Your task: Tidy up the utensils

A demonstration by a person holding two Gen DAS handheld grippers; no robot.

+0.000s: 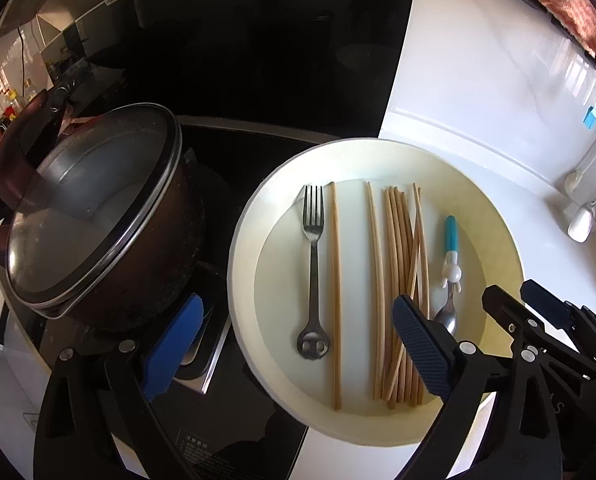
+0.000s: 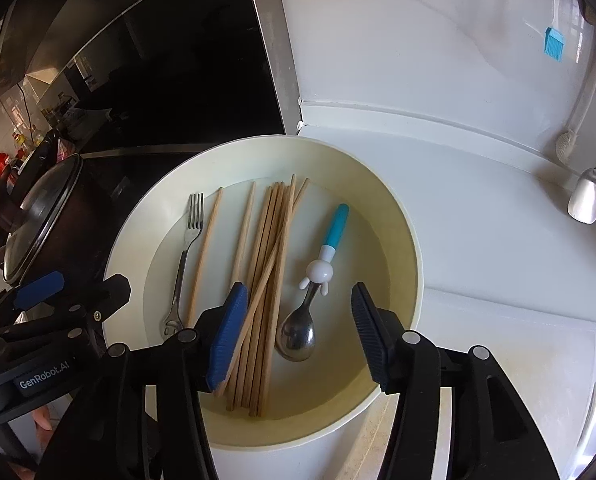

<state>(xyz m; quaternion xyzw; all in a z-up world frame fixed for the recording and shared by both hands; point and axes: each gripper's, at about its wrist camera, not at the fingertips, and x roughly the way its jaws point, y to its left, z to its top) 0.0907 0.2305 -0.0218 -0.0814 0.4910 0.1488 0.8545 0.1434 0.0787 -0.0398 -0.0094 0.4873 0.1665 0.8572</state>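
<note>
A cream round basin holds the utensils side by side. A steel fork lies at its left. Two single wooden chopsticks come after it, then a bundle of several chopsticks. At the right is a small spoon with a blue and white handle. My left gripper hangs open over the fork and single chopsticks, holding nothing. Open too, my right gripper hovers over the spoon's bowl, its pads clear of it.
A dark pot with a glass lid stands on the black cooktop just left of the basin. The basin rests on a white counter, with a white cutting board to its right. On the white wall behind hang a ladle and a blue brush.
</note>
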